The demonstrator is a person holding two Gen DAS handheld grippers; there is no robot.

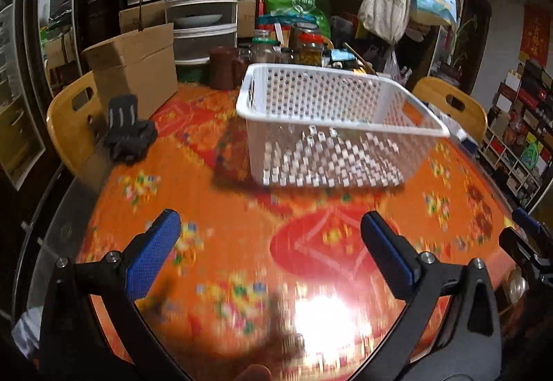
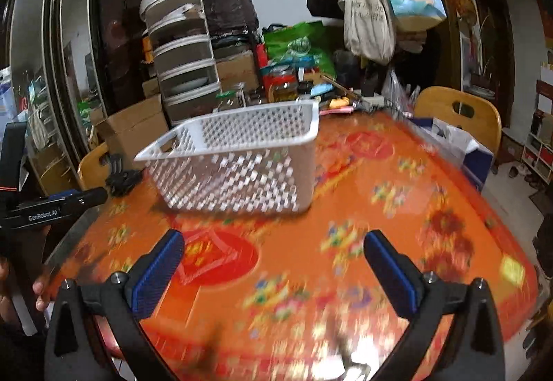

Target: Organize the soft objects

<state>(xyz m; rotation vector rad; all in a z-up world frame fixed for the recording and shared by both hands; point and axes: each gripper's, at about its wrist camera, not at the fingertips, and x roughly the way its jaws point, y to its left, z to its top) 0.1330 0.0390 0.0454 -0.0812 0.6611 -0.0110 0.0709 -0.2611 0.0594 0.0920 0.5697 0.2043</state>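
A white perforated basket (image 1: 331,125) stands on the orange flowered tablecloth (image 1: 242,235), and nothing shows inside it. The right wrist view has the basket (image 2: 238,159) left of centre. A dark bundle of soft fabric with pale stripes (image 1: 128,132) lies at the table's left edge, beside a yellow chair; it also shows as the dark bundle (image 2: 121,178) in the right wrist view. My left gripper (image 1: 273,242) hangs open over the cloth in front of the basket, nothing between its blue pads. My right gripper (image 2: 273,260) is open too, wide, and holds nothing.
A cardboard box (image 1: 134,76), jars (image 1: 307,45) and stacked drawers (image 1: 202,0) crowd the far side of the table. Yellow chairs (image 1: 449,104) stand at the left and right. The left gripper's body (image 2: 41,208) shows at the left edge of the right wrist view.
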